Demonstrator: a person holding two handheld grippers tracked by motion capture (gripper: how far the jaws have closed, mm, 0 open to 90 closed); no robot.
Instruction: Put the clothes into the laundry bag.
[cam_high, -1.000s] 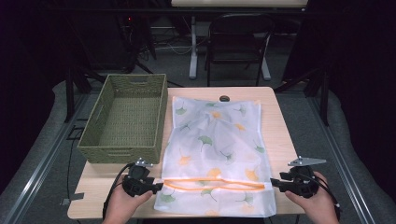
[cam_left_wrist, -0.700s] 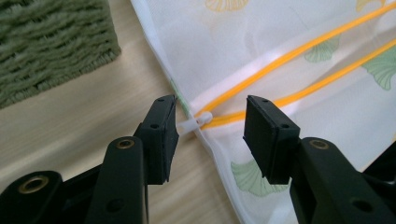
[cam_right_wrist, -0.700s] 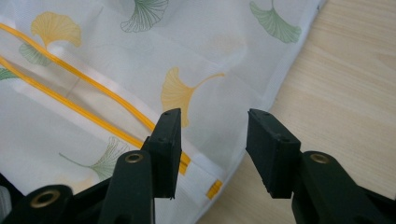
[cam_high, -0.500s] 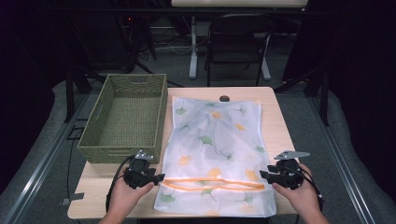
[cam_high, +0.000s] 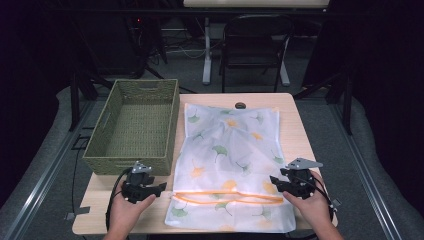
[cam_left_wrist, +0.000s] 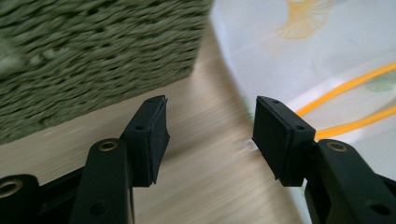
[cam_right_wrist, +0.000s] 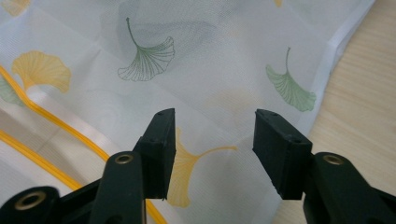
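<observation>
A white mesh bag printed with ginkgo leaves and edged by an orange zipper (cam_high: 230, 165) is lying flat on the light wooden tabletop (cam_high: 295, 125), beside a green woven basket (cam_high: 134, 125). The left claw (cam_high: 159, 188) is hovering open just beside its near-left corner; the right claw (cam_high: 275, 181) is gaping over its right edge.

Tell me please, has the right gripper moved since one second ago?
Yes. In the high view the right gripper has moved inward and slightly away from the person, onto the right edge of the bag; its jaws are open.
</observation>
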